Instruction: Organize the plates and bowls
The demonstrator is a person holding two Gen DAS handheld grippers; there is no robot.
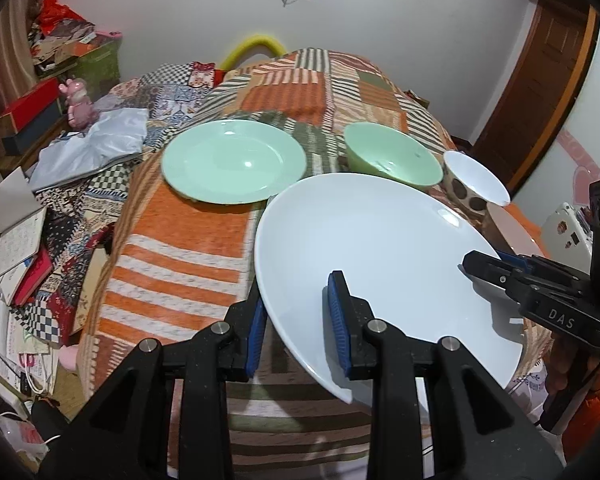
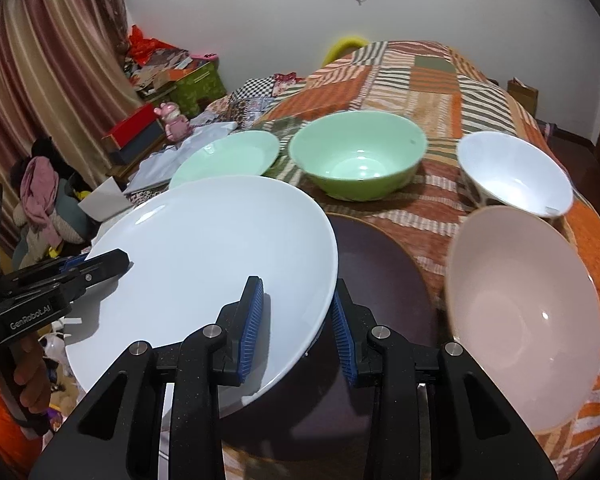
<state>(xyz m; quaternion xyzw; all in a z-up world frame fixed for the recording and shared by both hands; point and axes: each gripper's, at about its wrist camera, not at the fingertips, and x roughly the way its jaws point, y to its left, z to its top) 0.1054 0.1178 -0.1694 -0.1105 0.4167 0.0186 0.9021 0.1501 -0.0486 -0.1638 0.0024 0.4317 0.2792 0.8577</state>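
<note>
Here, held clear of the patchwork cloth (image 1: 188,248) by two claws at once: the large white plate (image 1: 372,240), tilted. Left gripper (image 1: 298,322) nearly closed, blue pads (image 1: 335,312) clamped over the plate's near-left rim, one above, one below. Right gripper (image 2: 296,322) likewise pinched onto the opposite rim, one pad on the plate's face, the other under its edge.

Nothing inside any dish. Green plate (image 1: 232,160) flat on the cloth, bare. Green bowl (image 2: 358,160) just beside it, upright, only glare in its hollow. White bowl with dark spots (image 1: 474,178) further right, upright, clean inside. Pale pink bowl (image 2: 520,308) nearest the right claw, blurred at the rim. Dark round plate (image 2: 380,280) lying on the cloth, partly beneath the raised white plate.

Open cloth to the left of the white plate, in front of the green plate; little free room on the right, bowls close together. Left edge of the covered surface dropping to clutter: books (image 1: 16,248), a grey bag (image 1: 96,144), a pink figurine (image 1: 78,100).

Dark plate's near side hidden behind the claw. Pink bowl barely showing in the left wrist view, a sliver behind the white plate. Only fingers (image 2: 28,376) and an orange sleeve visible at the frame edges.
</note>
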